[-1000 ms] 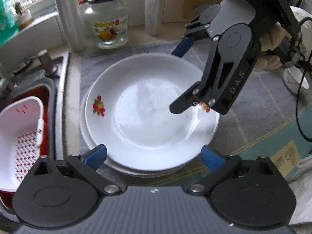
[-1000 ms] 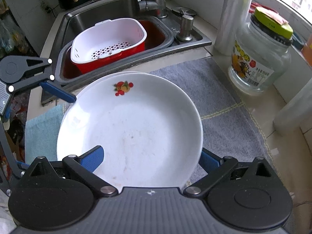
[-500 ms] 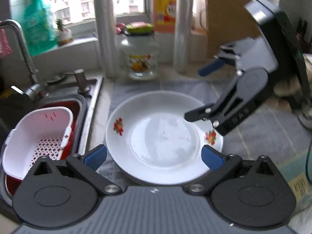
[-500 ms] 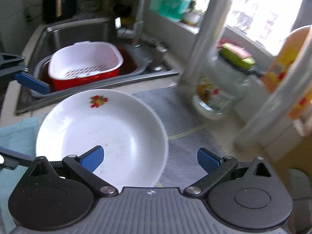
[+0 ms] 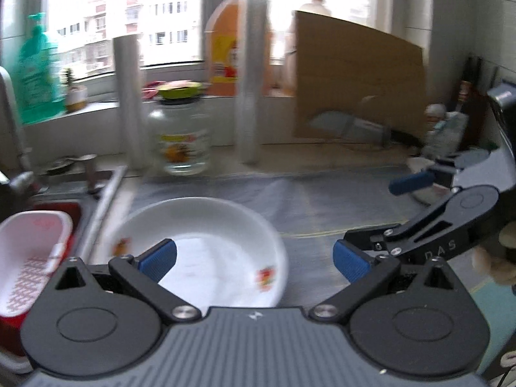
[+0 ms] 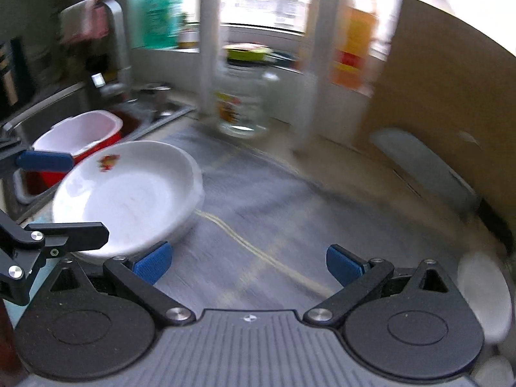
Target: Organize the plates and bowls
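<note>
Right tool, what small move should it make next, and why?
Probably swing toward the white dish at its right edge. Both the right tool and left tool are open and empty, and the stacked plates already sit on the mat.

A clear glass jar with a green lid (image 5: 179, 132) is standing at twelve o'clock on the grey mat (image 5: 322, 206) (label blurred), a brown cardboard sheet (image 5: 358, 84) leaning at two o'clock.

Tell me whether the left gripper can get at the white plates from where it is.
Probably yes: the left gripper is open, the white plates lie just ahead on the grey mat, and nothing stands between them.
</note>
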The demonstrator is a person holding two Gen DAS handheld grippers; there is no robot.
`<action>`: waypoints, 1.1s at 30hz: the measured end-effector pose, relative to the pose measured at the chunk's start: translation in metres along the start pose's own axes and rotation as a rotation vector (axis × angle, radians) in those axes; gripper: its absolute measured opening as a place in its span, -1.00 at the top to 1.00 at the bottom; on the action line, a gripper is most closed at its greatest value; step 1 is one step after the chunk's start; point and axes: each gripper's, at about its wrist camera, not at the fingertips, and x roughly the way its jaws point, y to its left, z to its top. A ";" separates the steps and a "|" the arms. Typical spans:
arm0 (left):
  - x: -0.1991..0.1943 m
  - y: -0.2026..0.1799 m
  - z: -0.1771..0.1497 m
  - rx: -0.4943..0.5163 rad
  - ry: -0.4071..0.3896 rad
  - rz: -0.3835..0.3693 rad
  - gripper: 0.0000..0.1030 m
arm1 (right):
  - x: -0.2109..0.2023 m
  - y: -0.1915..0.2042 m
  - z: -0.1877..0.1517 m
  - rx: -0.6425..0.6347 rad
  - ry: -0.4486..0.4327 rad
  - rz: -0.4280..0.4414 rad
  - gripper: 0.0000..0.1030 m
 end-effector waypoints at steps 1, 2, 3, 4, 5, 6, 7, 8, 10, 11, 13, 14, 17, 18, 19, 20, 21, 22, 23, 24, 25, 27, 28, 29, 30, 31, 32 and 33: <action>0.003 -0.008 0.000 0.004 0.004 -0.020 -0.98 | -0.005 -0.009 -0.006 0.022 0.004 -0.027 -1.00; 0.006 -0.016 0.001 0.008 0.012 -0.041 -0.98 | -0.010 -0.018 -0.013 0.041 0.002 -0.049 -1.00; 0.008 -0.024 0.001 0.010 0.019 -0.061 -0.98 | -0.015 -0.025 -0.018 0.058 -0.002 -0.066 -1.00; 0.010 -0.032 0.001 0.015 0.024 -0.087 -0.98 | -0.022 -0.036 -0.024 0.082 -0.008 -0.088 -1.00; 0.012 -0.042 0.001 0.021 0.028 -0.114 -0.98 | -0.028 -0.044 -0.030 0.100 -0.013 -0.100 -1.00; 0.014 -0.052 0.001 0.027 0.030 -0.132 -0.98 | -0.034 -0.055 -0.036 0.120 -0.019 -0.113 -1.00; 0.015 -0.063 0.001 0.036 0.029 -0.142 -0.98 | -0.040 -0.065 -0.043 0.142 -0.027 -0.131 -1.00; 0.016 -0.074 0.000 0.046 0.030 -0.150 -0.98 | -0.047 -0.076 -0.051 0.162 -0.036 -0.147 -1.00; 0.019 -0.098 0.000 0.067 0.040 -0.165 -0.98 | -0.058 -0.095 -0.063 0.192 -0.040 -0.170 -1.00; 0.021 -0.110 0.000 0.075 0.040 -0.168 -0.98 | -0.064 -0.105 -0.071 0.209 -0.041 -0.185 -1.00; 0.024 -0.134 -0.003 0.091 0.029 -0.188 -0.98 | -0.077 -0.125 -0.086 0.232 -0.049 -0.205 -1.00; 0.027 -0.146 -0.003 0.105 0.027 -0.200 -0.98 | -0.082 -0.133 -0.092 0.241 -0.050 -0.211 -1.00; 0.035 -0.181 -0.006 0.129 0.047 -0.235 -0.98 | -0.099 -0.161 -0.114 0.264 -0.052 -0.222 -1.00; 0.037 -0.191 -0.007 0.132 0.051 -0.246 -0.98 | -0.103 -0.170 -0.120 0.268 -0.051 -0.224 -1.00; 0.040 -0.202 -0.007 0.136 0.061 -0.250 -0.98 | -0.107 -0.179 -0.127 0.275 -0.051 -0.227 -1.00; 0.043 -0.213 -0.008 0.140 0.066 -0.251 -0.98 | -0.111 -0.187 -0.133 0.283 -0.052 -0.226 -1.00; 0.046 -0.223 -0.009 0.147 0.065 -0.252 -0.98 | -0.114 -0.195 -0.138 0.291 -0.052 -0.219 -1.00; 0.049 -0.233 -0.010 0.157 0.067 -0.254 -0.98 | -0.116 -0.202 -0.142 0.297 -0.052 -0.210 -1.00; 0.053 -0.242 -0.010 0.167 0.070 -0.259 -0.98 | -0.118 -0.209 -0.146 0.302 -0.052 -0.203 -1.00; 0.057 -0.250 -0.011 0.174 0.070 -0.264 -0.98 | -0.120 -0.214 -0.149 0.303 -0.051 -0.197 -1.00; 0.059 -0.259 -0.013 0.185 0.068 -0.268 -0.98 | -0.121 -0.220 -0.153 0.304 -0.049 -0.185 -1.00; 0.066 -0.274 -0.015 0.204 0.077 -0.273 -0.98 | -0.123 -0.227 -0.157 0.305 -0.045 -0.174 -1.00; 0.067 -0.280 -0.017 0.211 0.079 -0.276 -0.98 | -0.123 -0.231 -0.159 0.311 -0.043 -0.159 -1.00; 0.071 -0.286 -0.018 0.218 0.079 -0.277 -0.98 | -0.122 -0.235 -0.160 0.319 -0.042 -0.137 -1.00; 0.074 -0.291 -0.018 0.222 0.082 -0.275 -0.98 | -0.121 -0.238 -0.159 0.324 -0.040 -0.124 -1.00; 0.077 -0.294 -0.019 0.227 0.086 -0.277 -0.98 | -0.119 -0.241 -0.161 0.326 -0.038 -0.109 -1.00; 0.079 -0.297 -0.019 0.229 0.084 -0.279 -0.98 | -0.118 -0.242 -0.161 0.325 -0.035 -0.097 -1.00; 0.082 -0.301 -0.019 0.232 0.080 -0.277 -0.98 | -0.117 -0.244 -0.160 0.326 -0.032 -0.092 -1.00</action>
